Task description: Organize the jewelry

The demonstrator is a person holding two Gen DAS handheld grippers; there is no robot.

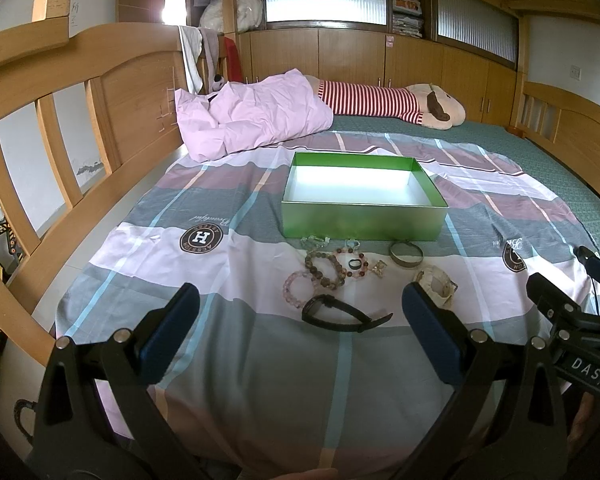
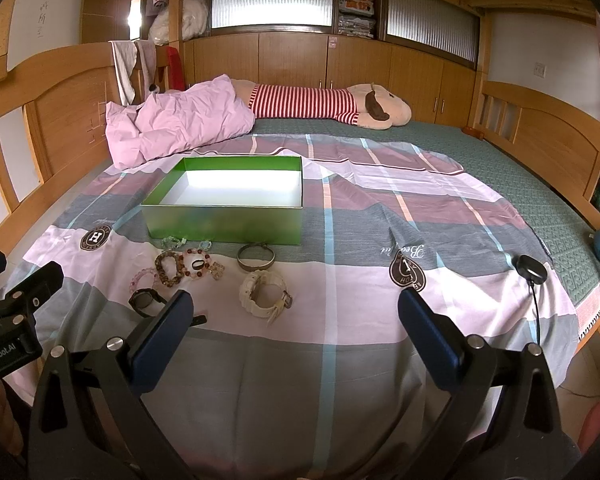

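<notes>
While both grippers are held low over the near part of the bed, nothing is gripped by either. The left gripper (image 1: 300, 320) is seen spread wide, its blue-padded fingers (image 1: 172, 320) standing well apart above the checked sheet (image 1: 260, 380), with only cloth and a black watch (image 1: 340, 314) showing in the gap. The right gripper (image 2: 296, 320) is likewise held wide open and empty, one of its fingers (image 2: 164, 324) partly covering the black watch (image 2: 145, 301) in that view.

A green box (image 1: 360, 222) with a white inside is laid open on the sheet, well beyond the grippers, and no jewelry can be made out in it. The jewelry is gathered on the sheet just in front of the box's near wall. A pink bead bracelet (image 1: 299, 283) is placed at the left of the group, touching a brown bead bracelet (image 1: 325, 268); a red-and-pink bead bracelet (image 1: 350, 263) is set beside that, with a small dark ring (image 1: 355, 263) lying inside it. A metal bangle (image 1: 406, 254) is found to the right (nearer the box), and a white watch (image 2: 264, 294) is curled in front of it. Pale green pieces (image 2: 175, 242) are seen right against the box, too small to be told apart.

Farther back, a pink quilt (image 2: 180, 128) and a striped plush toy (image 2: 332, 106) are laid across the mattress.
</notes>
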